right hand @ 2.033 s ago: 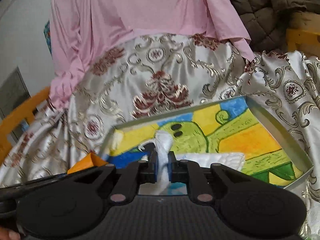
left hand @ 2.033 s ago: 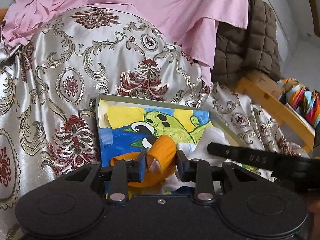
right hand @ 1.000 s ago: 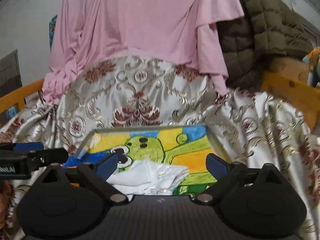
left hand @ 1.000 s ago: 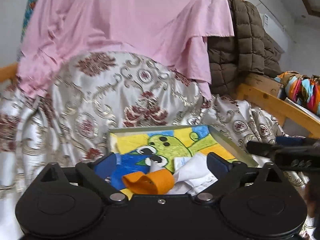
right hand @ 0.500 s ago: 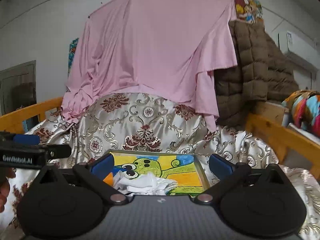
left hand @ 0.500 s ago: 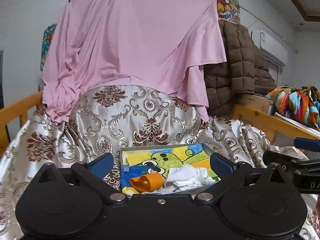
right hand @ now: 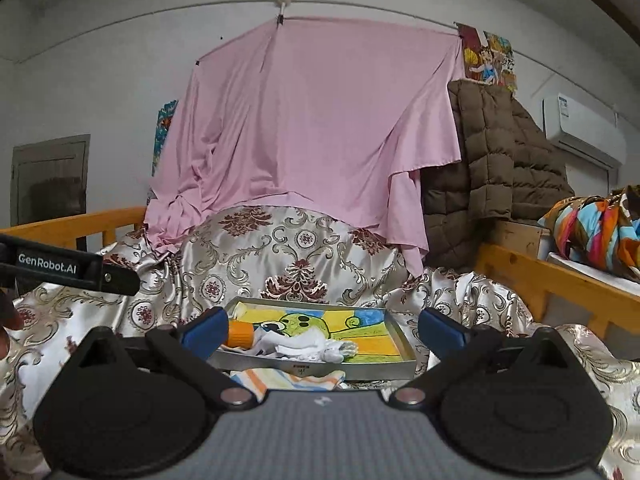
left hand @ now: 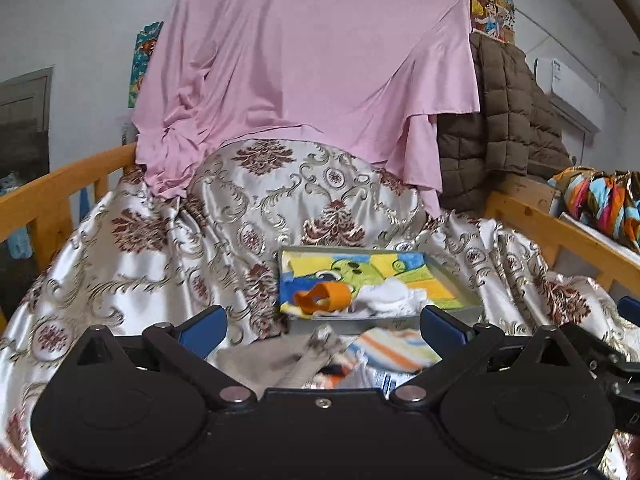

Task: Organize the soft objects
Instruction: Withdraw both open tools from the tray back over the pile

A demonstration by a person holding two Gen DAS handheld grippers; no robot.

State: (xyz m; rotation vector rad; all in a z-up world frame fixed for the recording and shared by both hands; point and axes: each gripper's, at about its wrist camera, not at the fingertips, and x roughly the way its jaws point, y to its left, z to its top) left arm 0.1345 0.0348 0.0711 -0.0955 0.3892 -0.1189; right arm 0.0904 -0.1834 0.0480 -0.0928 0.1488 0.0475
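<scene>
Both grippers spread, above tray [left hand: 456,285].

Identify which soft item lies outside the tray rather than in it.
The striped cloth, white with orange and blue bands, lies on the bedspread just in front of the tray. The orange piece and the white cloth both sit inside the tray.

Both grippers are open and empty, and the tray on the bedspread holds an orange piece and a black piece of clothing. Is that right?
Not quite. The piece beside the orange piece in the tray is white, not black; the left wrist view shows it, and the right wrist view agrees. The rest holds: the left gripper and right gripper are open and empty, and the tray sits on the bedspread.
</scene>
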